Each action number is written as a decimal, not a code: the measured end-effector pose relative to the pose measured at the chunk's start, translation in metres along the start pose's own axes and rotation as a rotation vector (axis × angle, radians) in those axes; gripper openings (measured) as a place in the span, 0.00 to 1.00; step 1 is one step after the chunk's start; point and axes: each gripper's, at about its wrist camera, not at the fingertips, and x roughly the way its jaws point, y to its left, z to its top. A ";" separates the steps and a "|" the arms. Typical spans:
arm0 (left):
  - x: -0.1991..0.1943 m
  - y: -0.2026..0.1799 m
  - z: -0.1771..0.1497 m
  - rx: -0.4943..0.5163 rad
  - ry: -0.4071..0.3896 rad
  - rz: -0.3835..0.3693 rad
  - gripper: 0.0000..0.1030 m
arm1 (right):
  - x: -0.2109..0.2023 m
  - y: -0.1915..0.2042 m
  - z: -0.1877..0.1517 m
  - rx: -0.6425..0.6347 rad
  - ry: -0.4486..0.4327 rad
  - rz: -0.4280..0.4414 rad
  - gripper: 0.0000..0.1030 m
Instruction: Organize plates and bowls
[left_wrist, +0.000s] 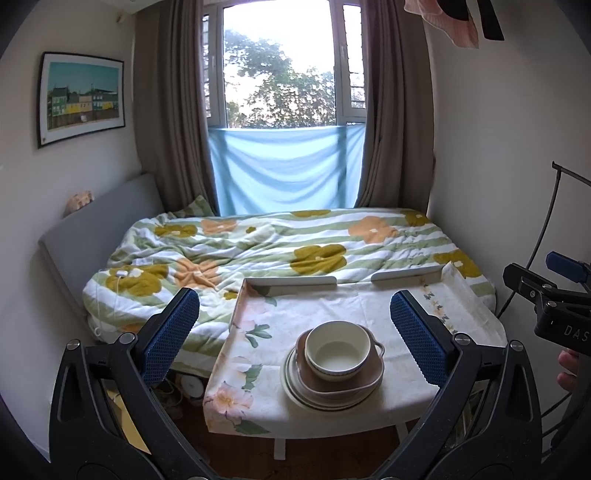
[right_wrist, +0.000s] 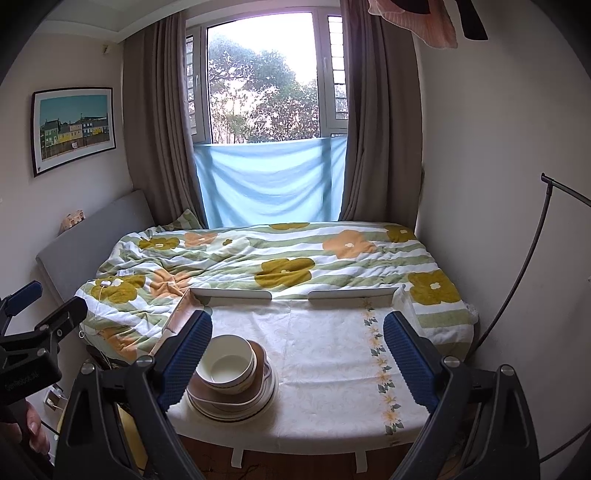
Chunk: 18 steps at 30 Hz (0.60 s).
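A stack of dishes stands near the front edge of a small table (left_wrist: 332, 295) (right_wrist: 325, 332) covered by a floral cloth. On top is a cream bowl (left_wrist: 338, 349) (right_wrist: 227, 363), under it a brown handled dish (left_wrist: 369, 384) (right_wrist: 258, 395), and beneath that cream plates with dark rims (left_wrist: 295, 391) (right_wrist: 236, 413). My left gripper (left_wrist: 295, 332) is open, held back from the stack with nothing between its blue pads. My right gripper (right_wrist: 297, 358) is open too and holds nothing; its left finger (right_wrist: 184, 362) overlaps the stack's left side in the picture.
Behind the table lies a bed with a flowered quilt (left_wrist: 258, 251) (right_wrist: 295, 258), then a curtained window (left_wrist: 280, 74). Two white rails (left_wrist: 291, 282) edge the table's far side. A black stand and cable (right_wrist: 532, 266) run along the right wall. A person's fingers (left_wrist: 569, 369) show beside the other gripper.
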 end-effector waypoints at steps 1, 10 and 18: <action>0.000 0.000 0.000 0.000 0.001 0.000 1.00 | 0.000 0.000 0.000 0.001 0.000 0.001 0.90; 0.000 -0.001 0.000 0.000 -0.001 -0.004 1.00 | 0.000 -0.001 0.001 0.000 0.000 0.000 0.90; 0.001 0.000 -0.003 0.017 -0.010 -0.005 1.00 | 0.002 -0.001 0.005 -0.005 0.000 0.003 0.90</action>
